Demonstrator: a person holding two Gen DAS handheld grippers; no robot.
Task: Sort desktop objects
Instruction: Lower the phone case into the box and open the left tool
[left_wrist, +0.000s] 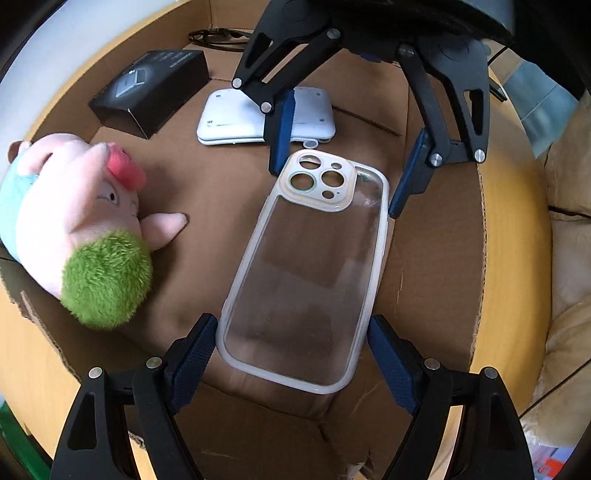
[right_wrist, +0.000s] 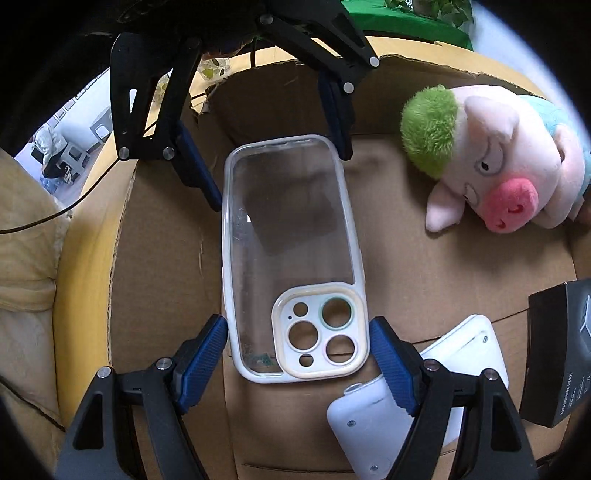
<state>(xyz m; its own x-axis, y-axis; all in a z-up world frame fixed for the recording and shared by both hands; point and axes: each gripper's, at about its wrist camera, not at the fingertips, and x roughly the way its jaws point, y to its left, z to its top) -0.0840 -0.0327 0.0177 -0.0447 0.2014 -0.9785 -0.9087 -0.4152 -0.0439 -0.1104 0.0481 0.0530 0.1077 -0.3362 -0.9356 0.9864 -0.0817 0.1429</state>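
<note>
A clear phone case (left_wrist: 306, 273) lies flat on a cardboard sheet (left_wrist: 207, 192). The left hand-held gripper (left_wrist: 291, 354) and right hand-held gripper (right_wrist: 297, 354) straddle its opposite ends, jaws spread wide, pads apart from it. A plush pig (left_wrist: 74, 221) lies at nine o'clock in the left view.

The phone case (left_wrist: 306, 273) lies on the cardboard (left_wrist: 207, 192), between plush pig (left_wrist: 77, 229) and table edge (left_wrist: 517, 258).

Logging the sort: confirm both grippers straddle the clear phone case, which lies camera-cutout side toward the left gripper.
Wrong on one point: the clear phone case has its camera cutout at the right gripper, as the right wrist view shows. The left gripper straddles the plain end.
</note>
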